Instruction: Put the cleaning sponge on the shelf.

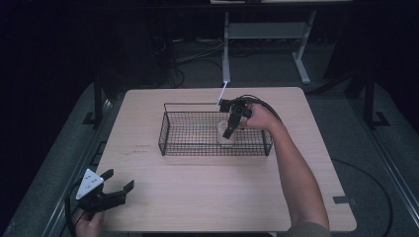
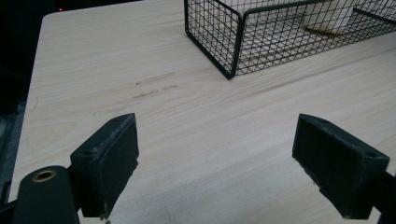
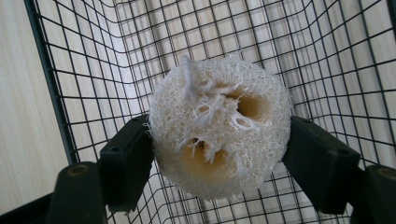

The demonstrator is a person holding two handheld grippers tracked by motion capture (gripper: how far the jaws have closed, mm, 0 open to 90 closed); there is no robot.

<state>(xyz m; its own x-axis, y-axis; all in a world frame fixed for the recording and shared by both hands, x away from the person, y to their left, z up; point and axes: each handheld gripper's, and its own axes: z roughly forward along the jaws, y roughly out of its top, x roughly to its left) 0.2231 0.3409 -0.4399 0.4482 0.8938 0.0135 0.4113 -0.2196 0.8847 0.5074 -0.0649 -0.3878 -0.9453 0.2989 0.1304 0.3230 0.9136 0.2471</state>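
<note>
A pale, fibrous loofah sponge (image 3: 219, 126) with round holes sits between the jaws of my right gripper (image 3: 219, 149), which is shut on it. In the high view that right gripper (image 1: 230, 129) points down into the black wire basket (image 1: 168, 133) near its right end, with the loofah sponge (image 1: 226, 134) low inside. The wire basket (image 3: 70, 70) floor and walls lie right behind the sponge. My left gripper (image 1: 118, 185) rests at the table's front left corner, open, with bare wood between its pads (image 2: 109, 154).
The wooden table (image 1: 197, 187) has free surface in front of and left of the basket. A white stick (image 1: 222, 94) leans at the basket's far edge. The basket corner (image 2: 233, 56) stands ahead of the left gripper. A desk frame (image 1: 267, 34) stands on the dark floor behind.
</note>
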